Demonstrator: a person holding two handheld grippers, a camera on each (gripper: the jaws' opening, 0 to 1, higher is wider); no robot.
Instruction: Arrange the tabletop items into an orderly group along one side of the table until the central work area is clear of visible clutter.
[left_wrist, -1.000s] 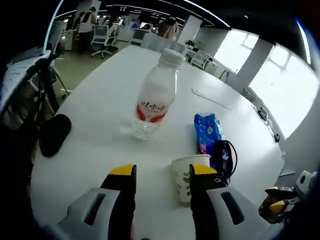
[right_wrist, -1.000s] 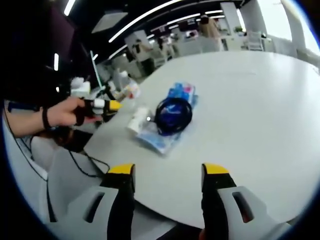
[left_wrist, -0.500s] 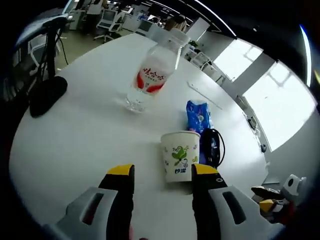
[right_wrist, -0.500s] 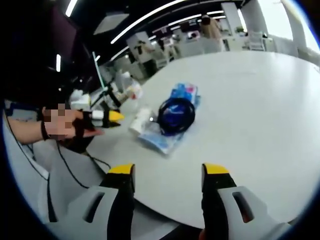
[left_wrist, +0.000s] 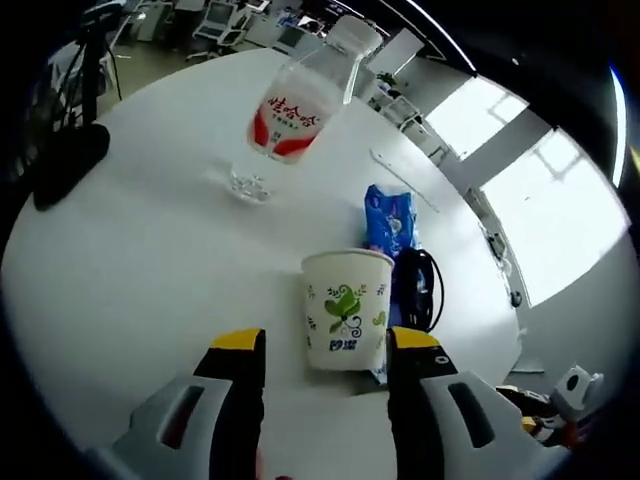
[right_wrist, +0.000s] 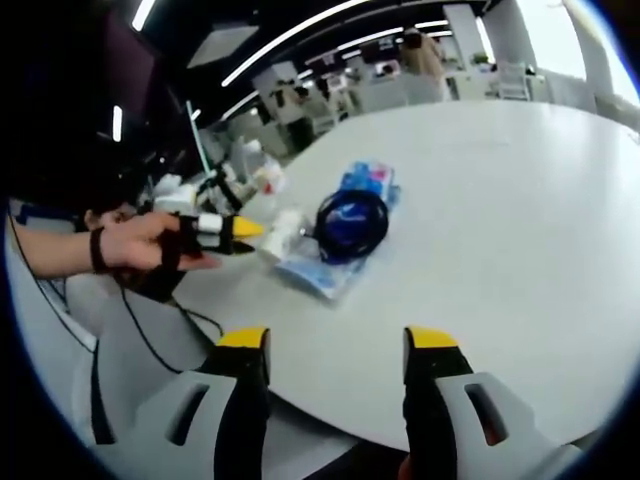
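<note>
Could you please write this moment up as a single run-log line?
left gripper: open, closing in on cup | right gripper: open, idle above table edge | bottle, blue pack, cable: untouched

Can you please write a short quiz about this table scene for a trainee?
1. True or false: the paper cup stands upright just ahead of the open jaws of the left hand-held gripper.
2. Which thing lies on the blue packet in the right gripper view? A) a coiled black cable B) a spoon C) a book
3. Fill the gap: the water bottle has a white cap and a ___ and white label.

Key: 1 true. 2 A. 3 red.
</note>
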